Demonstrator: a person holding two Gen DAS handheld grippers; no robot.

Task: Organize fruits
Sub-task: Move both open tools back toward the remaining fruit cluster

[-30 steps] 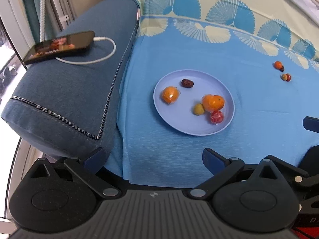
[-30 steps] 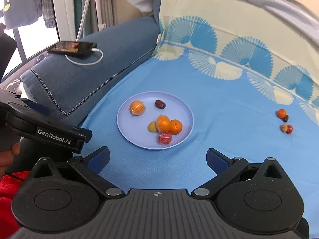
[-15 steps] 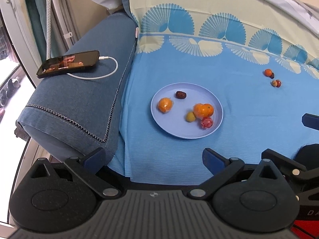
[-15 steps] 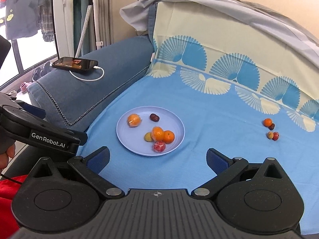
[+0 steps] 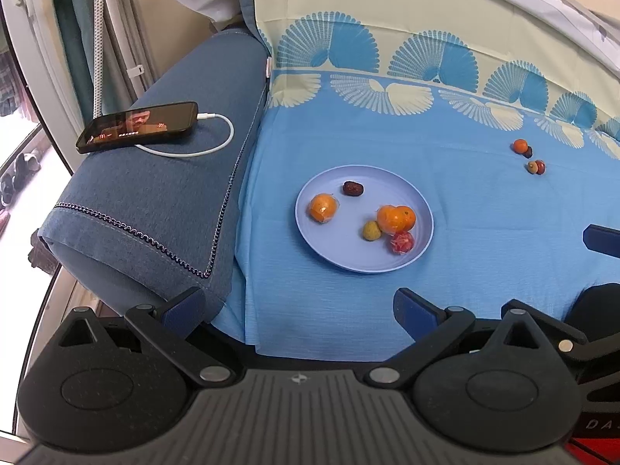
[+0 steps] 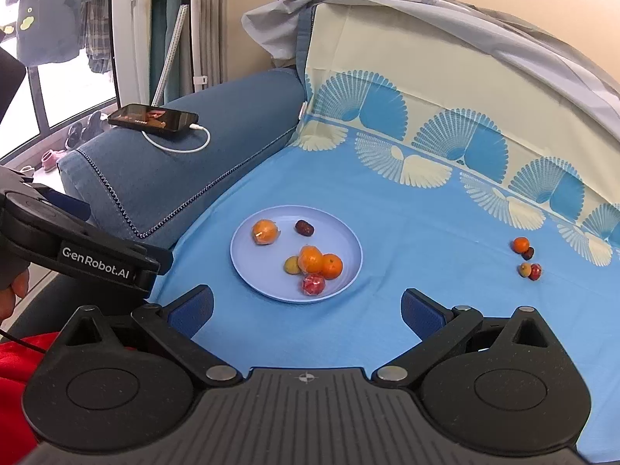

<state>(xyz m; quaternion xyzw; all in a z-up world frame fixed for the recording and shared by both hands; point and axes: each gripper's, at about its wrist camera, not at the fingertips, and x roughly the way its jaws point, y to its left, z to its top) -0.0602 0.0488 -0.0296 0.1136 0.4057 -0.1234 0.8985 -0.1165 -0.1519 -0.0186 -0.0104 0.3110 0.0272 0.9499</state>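
fruits (image 6: 310, 259) on plate (image 6: 248, 267) | both tongs gaping — empty

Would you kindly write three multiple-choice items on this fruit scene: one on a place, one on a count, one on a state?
1. Where does the phone lie?
A. on the sofa arm
B. on the plate
C. on the floor

2. How many fruits lie off the plate, on the blue cloth?
A. one
B. four
C. seven

3. How is the right gripper?
A. shut on an orange
B. shut, empty
C. open, empty

Key: 1 A, it rests on the arm, plugged in; 2 B, four small fruits cluster to the right; 3 C, its fingers stand apart with only cloth between.
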